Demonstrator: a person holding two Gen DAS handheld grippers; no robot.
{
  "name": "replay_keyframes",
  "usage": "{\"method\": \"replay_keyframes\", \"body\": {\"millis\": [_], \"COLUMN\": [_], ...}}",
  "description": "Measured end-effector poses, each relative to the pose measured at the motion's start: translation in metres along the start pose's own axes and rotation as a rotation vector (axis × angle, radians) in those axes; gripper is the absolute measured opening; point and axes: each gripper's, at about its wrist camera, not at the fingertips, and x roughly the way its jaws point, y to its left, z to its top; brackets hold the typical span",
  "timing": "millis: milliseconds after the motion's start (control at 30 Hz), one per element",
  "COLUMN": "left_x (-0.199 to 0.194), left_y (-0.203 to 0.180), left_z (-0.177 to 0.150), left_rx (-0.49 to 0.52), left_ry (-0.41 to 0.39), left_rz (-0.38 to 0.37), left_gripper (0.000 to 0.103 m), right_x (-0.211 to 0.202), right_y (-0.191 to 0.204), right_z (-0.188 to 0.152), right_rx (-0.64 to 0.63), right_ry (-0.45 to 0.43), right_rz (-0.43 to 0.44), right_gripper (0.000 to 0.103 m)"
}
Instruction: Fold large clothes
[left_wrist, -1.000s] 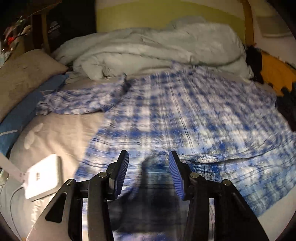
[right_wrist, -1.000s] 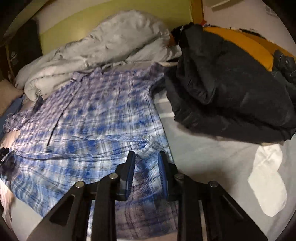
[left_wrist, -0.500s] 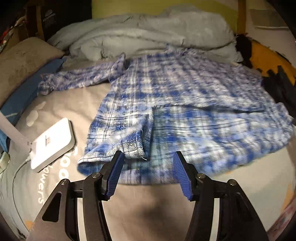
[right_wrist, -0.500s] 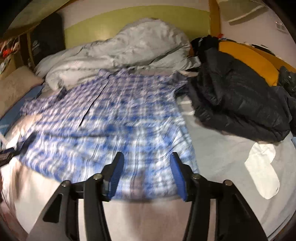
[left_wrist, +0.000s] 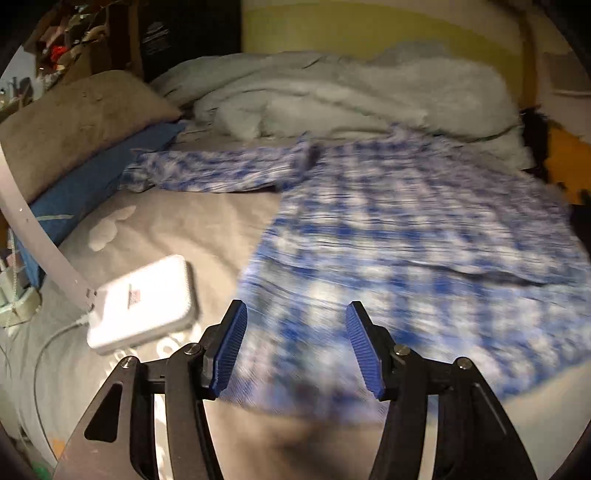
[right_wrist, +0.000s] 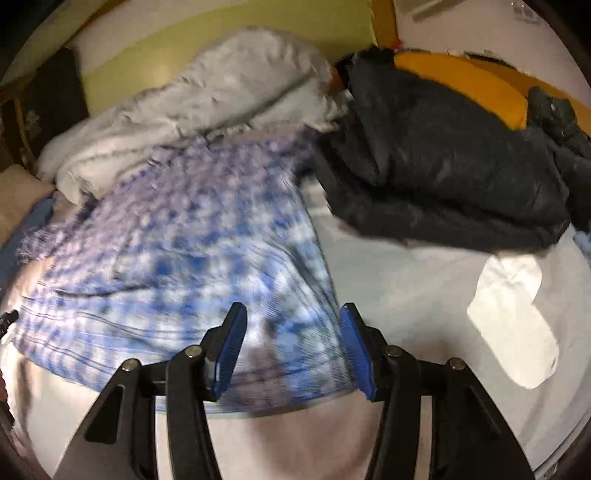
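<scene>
Both grippers empty right now. Left gripper (left_wrist: 293, 347) has its jaws spread wide, nothing between them; it hangs over the near-left corner of the plaid shirt (left_wrist: 406, 236). Right gripper (right_wrist: 291, 347) likewise wide open and holding nothing, over the shirt's near-right corner.

The shirt lies on the bed (left_wrist: 192, 225), roughly mid-bed, collar end toward the crumpled grey duvet (left_wrist: 332, 96) at the far edge. Both views are motion-blurred, so we can't read fine detail.

Progress, as we judge it:
- Bottom hem looks turned up over the body: a crosswise fold line shows about a third of the way up from the near edge.
- One sleeve (left_wrist: 210, 171) is unfolded, stretched out toward the bed's left edge and the pillows (left_wrist: 74, 122).
- The other sleeve we can't make out; it's near the black jacket (right_wrist: 443, 158) on the right side of the bed.
- So one fold is in, with sleeves and further folds left. Early stage.

Clutter to keep clear of: white device (left_wrist: 142, 301) with a cable at the near-left, white sock (right_wrist: 513, 317) at the near-right.
</scene>
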Motion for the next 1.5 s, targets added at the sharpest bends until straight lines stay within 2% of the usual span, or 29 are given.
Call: {"method": "replay_keyframes", "body": {"millis": [167,200,267,300,367,467,533,633,767,900,933,967,1000,1033,1067,1100,1133,1200,1300,1367,1433,1500], "left_x": [-0.036,-0.039,-0.042,-0.041,-0.036,-0.027,-0.022,-0.012,-0.001,0.017,0.022,0.026,0.03,0.033,0.033,0.032,0.025,0.006,-0.028,-0.049,-0.069,-0.087], "left_y": [-0.025,-0.032,-0.046,-0.052,-0.061,-0.072,-0.082,-0.09,-0.085,-0.074,-0.068,-0.061,-0.053,-0.045,-0.037,-0.03,-0.025,-0.024,-0.027,-0.023,-0.02,-0.017], "left_z": [-0.022,-0.025,-0.031,-0.033,-0.037,-0.044,-0.049,-0.056,-0.055,-0.049,-0.046,-0.043,-0.04,-0.038,-0.037,-0.035,-0.035,-0.035,-0.037,-0.039,-0.048,-0.062], "left_rx": [0.099,0.126,0.191,0.209,0.229,0.269,0.331,0.38,0.311,0.268,0.246,0.217,0.187,0.156,0.123,0.086,0.055,0.05,0.055,0.023,0.011,0.021], "left_ry": [0.006,0.008,0.012,0.005,0.004,0.035,0.036,0.063,0.069,0.043,0.041,0.039,0.046,0.062,0.073,0.076,0.058,-0.002,-0.075,-0.095,-0.1,-0.093], "left_rz": [-0.088,-0.101,-0.106,-0.074,-0.043,-0.063,-0.039,-0.005,0.061,0.173,0.192,0.211,0.225,0.227,0.223,0.219,0.191,0.189,0.198,0.185,0.183,0.178], "left_gripper": [0.056,0.057,0.065,0.068,0.082,0.091,0.092,0.099,0.1,0.1,0.098,0.084,0.072,0.041,0.011,0.006,0.005,0.003,0.003,0.003,0.003,0.003], "right_x": [-0.028,-0.03,-0.028,-0.027,-0.025,-0.014,-0.009,-0.002,0.007,0.024,0.026,0.028,0.03,0.03,0.029,0.026,0.022,0.004,-0.023,-0.041,-0.065,-0.081], "right_y": [0.046,0.063,0.089,0.101,0.115,0.128,0.134,0.136,0.129,0.108,0.103,0.095,0.087,0.083,0.076,0.067,0.062,0.06,0.063,0.062,0.064,0.058], "right_z": [-0.007,-0.015,-0.032,-0.041,-0.055,-0.072,-0.079,-0.088,-0.086,-0.072,-0.069,-0.064,-0.059,-0.057,-0.054,-0.05,-0.047,-0.042,-0.042,-0.045,-0.057,-0.068], "right_rx": [-0.142,-0.217,-0.347,-0.413,-0.481,-0.491,-0.531,-0.594,-0.548,-0.474,-0.457,-0.426,-0.4,-0.379,-0.343,-0.292,-0.253,-0.23,-0.234,-0.226,-0.269,-0.252], "right_ry": [-0.078,-0.075,-0.069,-0.068,-0.072,-0.044,-0.019,-0.005,-0.056,-0.05,-0.052,-0.059,-0.055,-0.05,-0.044,-0.043,-0.054,-0.109,-0.176,-0.21,-0.251,-0.222], "right_rz": [0.098,0.109,0.089,0.07,0.034,-0.001,-0.008,-0.059,-0.244,-0.288,-0.295,-0.303,-0.304,-0.304,-0.306,-0.288,-0.256,-0.234,-0.266,-0.267,-0.308,-0.277], "right_gripper": [0.063,0.067,0.071,0.072,0.076,0.076,0.076,0.077,0.077,0.077,0.07,0.061,0.044,0.025,0.015,0.008,0.004,0.002,0.001,0.001,0.001,0.001]}}
